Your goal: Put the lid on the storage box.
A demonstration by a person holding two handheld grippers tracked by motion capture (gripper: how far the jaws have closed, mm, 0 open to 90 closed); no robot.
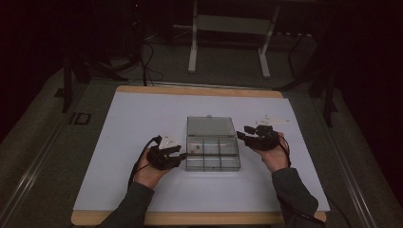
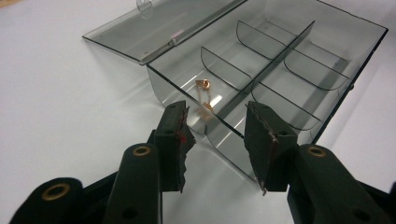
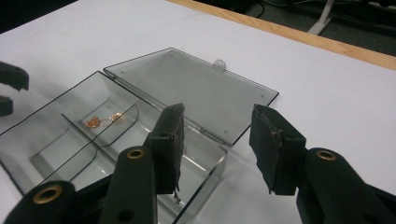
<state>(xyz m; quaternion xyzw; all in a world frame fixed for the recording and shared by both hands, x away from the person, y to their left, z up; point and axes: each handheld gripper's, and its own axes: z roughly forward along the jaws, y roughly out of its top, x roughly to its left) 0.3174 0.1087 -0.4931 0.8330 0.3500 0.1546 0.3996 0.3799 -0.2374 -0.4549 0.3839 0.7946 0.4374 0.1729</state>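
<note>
The clear box (image 1: 212, 151) sits open in the middle of the white worktop (image 1: 123, 123), its lid (image 1: 210, 126) folded flat back on the far side. Six compartments in there, two rows of three, and in one of them lies a little gold chain (image 2: 204, 94). From above it shows in the far row at the left end (image 1: 195, 148), so it lies on the left gripper's side.

The left gripper (image 1: 179, 156) hovers just beside the box's left wall, fingers (image 2: 173, 140) apart with nothing between them. In the left gripper view the chain lies straight ahead, just past the near wall, almost centred in the gap. It is strung out roughly away from the fingers, not across them.

The right gripper (image 1: 243, 132) hangs off the box's right far corner, fingers (image 3: 274, 147) also spread and empty. For it the chain (image 3: 102, 120) sits clear across the box, with dividers in between.

So the left hand looks much the nearer one. My guess is it would need to go over the wall and down into that compartment.
</note>
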